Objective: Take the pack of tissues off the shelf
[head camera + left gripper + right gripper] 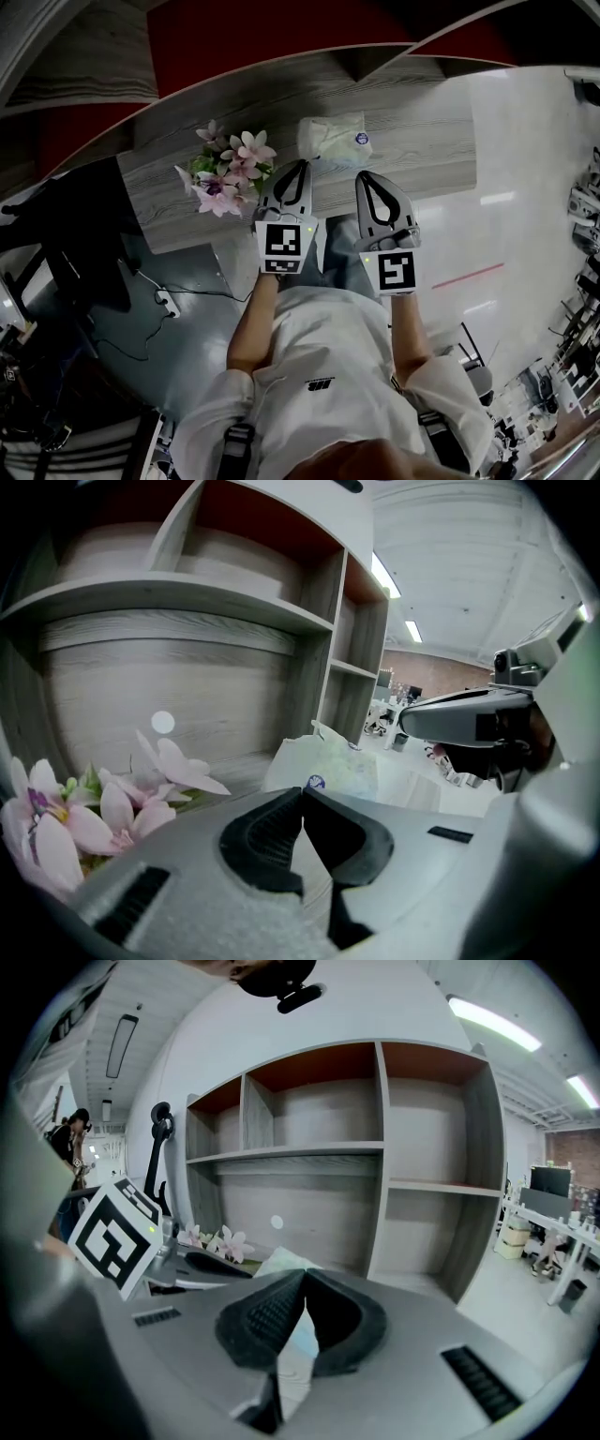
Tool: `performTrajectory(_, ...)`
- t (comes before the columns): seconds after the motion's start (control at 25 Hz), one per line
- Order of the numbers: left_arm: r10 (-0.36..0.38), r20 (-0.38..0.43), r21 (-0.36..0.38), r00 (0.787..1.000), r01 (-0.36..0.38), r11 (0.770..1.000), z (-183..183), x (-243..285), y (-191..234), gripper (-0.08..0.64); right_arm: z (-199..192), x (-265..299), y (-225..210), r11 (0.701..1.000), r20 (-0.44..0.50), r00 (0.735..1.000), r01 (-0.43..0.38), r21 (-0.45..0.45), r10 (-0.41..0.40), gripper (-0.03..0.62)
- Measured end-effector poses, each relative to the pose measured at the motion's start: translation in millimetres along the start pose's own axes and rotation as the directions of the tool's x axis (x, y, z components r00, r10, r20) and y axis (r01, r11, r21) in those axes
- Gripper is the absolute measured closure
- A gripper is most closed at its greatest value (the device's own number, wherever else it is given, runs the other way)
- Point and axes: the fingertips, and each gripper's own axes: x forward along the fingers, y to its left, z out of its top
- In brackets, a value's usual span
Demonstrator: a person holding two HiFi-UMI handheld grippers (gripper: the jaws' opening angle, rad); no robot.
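A white soft pack of tissues (330, 138) with a small blue round label lies on the low grey wooden shelf (412, 131), to the right of the flowers. In the left gripper view the pack of tissues (330, 761) sits just beyond the jaw tips. My left gripper (302, 165) is shut and empty, its tips just short of the pack's near left edge. My right gripper (362, 175) is also shut and empty, a little to the right of and nearer than the pack. In the right gripper view, the pack of tissues (281, 1262) peeks out behind the closed jaws.
A bunch of pink and white artificial flowers (228, 172) stands on the shelf left of the pack, close to my left gripper. A black monitor arm and cables (84, 244) stand at the left. The shelf unit (375, 1147) has several open compartments. White floor (525, 216) spreads to the right.
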Motion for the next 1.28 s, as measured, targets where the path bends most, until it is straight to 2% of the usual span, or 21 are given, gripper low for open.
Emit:
performTrajectory(0.36, 0.018, -0.048, -0.011, 0.999, -0.019, 1.0, -26, 7, 6, 0.531, -21, 5, 5, 1.0, -0.044, 0.999, -0.016, 0.01, 0.017, 0.567)
performTrajectory(0.76, 0.024, -0.066, -0.012, 0.998, -0.025, 1.0, -33, 1, 8, 0.506, -28, 8, 13, 0.999, -0.053, 0.998, -0.026, 0.029, 0.028, 0.567)
performTrajectory(1.28, 0.025, -0.033, -0.024, 0.999, -0.026, 0.999, -23, -21, 3, 0.497, -28, 5, 26, 0.998, -0.052, 0.997, -0.061, 0.021, 0.062, 0.568)
